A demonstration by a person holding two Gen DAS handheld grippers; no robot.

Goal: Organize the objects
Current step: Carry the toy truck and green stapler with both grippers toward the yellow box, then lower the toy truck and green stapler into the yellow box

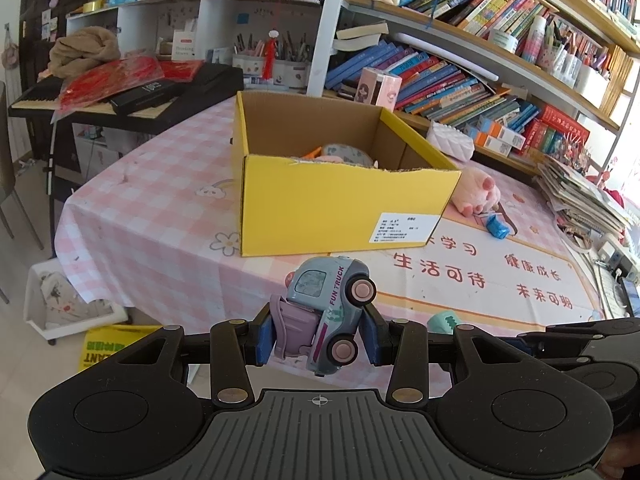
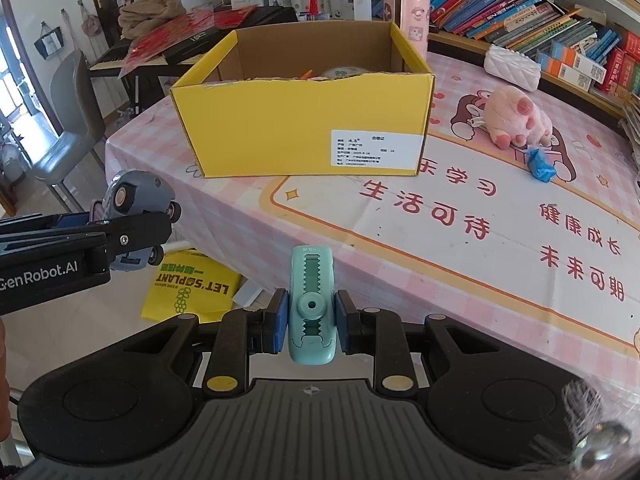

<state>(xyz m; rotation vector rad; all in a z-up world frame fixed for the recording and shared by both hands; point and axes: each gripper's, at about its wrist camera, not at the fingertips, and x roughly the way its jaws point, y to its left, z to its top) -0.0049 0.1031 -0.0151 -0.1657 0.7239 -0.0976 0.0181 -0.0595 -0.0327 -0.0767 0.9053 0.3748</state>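
My left gripper point(image 1: 318, 334) is shut on a grey-blue toy truck point(image 1: 326, 308) with pink wheels, held tilted above the table's near edge. It also shows in the right wrist view point(image 2: 136, 208). My right gripper point(image 2: 311, 318) is shut on a mint-green correction tape point(image 2: 311, 300); its tip shows in the left wrist view point(image 1: 444, 320). An open yellow cardboard box point(image 1: 340, 204) point(image 2: 304, 120) stands further ahead on the table, with a tape roll point(image 1: 346, 152) and other items inside. A pink plush paw point(image 2: 518, 120) and a crumpled blue piece point(image 2: 540, 164) lie right of the box.
The table has a pink checked cloth point(image 2: 440, 220). Bookshelves point(image 1: 460, 80) run behind and to the right. A keyboard piano point(image 1: 120, 96) stands at the back left, a grey chair point(image 2: 68, 120) at the left. A yellow bag point(image 2: 188, 284) and a white bin point(image 1: 60, 300) lie on the floor.
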